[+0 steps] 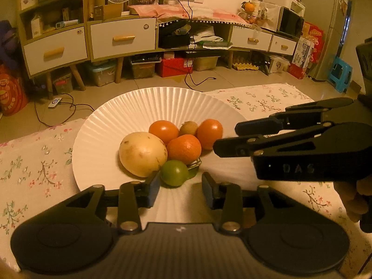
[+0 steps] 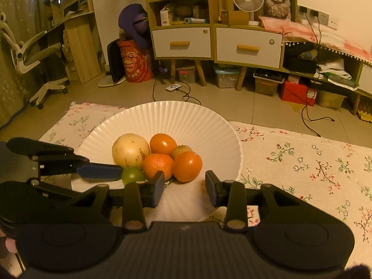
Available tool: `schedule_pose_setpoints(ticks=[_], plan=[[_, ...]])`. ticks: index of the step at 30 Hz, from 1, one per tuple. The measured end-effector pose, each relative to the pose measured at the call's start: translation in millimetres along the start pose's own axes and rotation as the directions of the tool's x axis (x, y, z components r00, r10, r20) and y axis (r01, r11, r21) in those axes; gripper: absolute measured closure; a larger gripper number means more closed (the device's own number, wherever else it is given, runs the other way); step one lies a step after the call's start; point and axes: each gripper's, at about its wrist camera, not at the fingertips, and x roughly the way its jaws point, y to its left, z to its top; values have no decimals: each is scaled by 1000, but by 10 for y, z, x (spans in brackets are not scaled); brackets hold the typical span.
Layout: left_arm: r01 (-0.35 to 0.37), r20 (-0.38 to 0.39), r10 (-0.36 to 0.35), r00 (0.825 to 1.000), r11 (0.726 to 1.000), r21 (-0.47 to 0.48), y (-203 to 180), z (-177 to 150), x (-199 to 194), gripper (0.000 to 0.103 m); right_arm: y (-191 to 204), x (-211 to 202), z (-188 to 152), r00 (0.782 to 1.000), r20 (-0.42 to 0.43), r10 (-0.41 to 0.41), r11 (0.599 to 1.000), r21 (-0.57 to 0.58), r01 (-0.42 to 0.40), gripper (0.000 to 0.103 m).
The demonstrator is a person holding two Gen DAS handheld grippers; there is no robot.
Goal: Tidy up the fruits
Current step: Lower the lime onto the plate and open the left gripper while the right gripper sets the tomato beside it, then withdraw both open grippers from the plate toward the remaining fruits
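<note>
A white ribbed plate (image 1: 139, 107) (image 2: 186, 118) sits on a floral cloth and holds a pile of fruit: a large pale yellow fruit (image 1: 143, 154) (image 2: 130, 153), two smooth orange fruits (image 1: 164, 131) (image 1: 210, 133), a mandarin (image 1: 184, 148) (image 2: 157, 165), a kiwi (image 1: 188, 128) and a green lime (image 1: 174, 173) (image 2: 132, 174). My left gripper (image 1: 181, 189) is open over the plate's near rim, with the lime just ahead between its fingers. My right gripper (image 2: 184, 187) is open and empty, just in front of the nearest orange fruit (image 2: 187, 166).
The floral cloth (image 1: 34, 167) (image 2: 302, 162) covers the table around the plate. Beyond the table edge are a tiled floor with cables, low white-drawer cabinets (image 1: 123, 37), storage boxes, a fan and a blue stool (image 1: 340, 74).
</note>
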Motion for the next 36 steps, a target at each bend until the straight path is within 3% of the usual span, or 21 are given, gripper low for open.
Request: schedule_pose_setpoints(ticks=[6,14,16,28,36], plan=[[5,7,-4,1000,1000,-6,-2,-23,-100,46,7,-129,-14,1000,18,-16,1000,13,16,46],[7,4,-7,1000,1000,-22,-23,-104,-335,26,84,-348,-34,1000,26,-17,1000,21,17,31],[0,2,0,1000,1000,-26,-36,-130,-408,16,109,-424,-59,999,31,-17,1000,22,16,28],[-20,1,20,1000,1000,-18,-163,-332,-791,0,261,-752,-236,999,34,-32,998,48,30,8],[-43,-15,43,999,999,-13,-212,-471,-901,0,314,-860,-364,997,28,-67,996,61,65,3]])
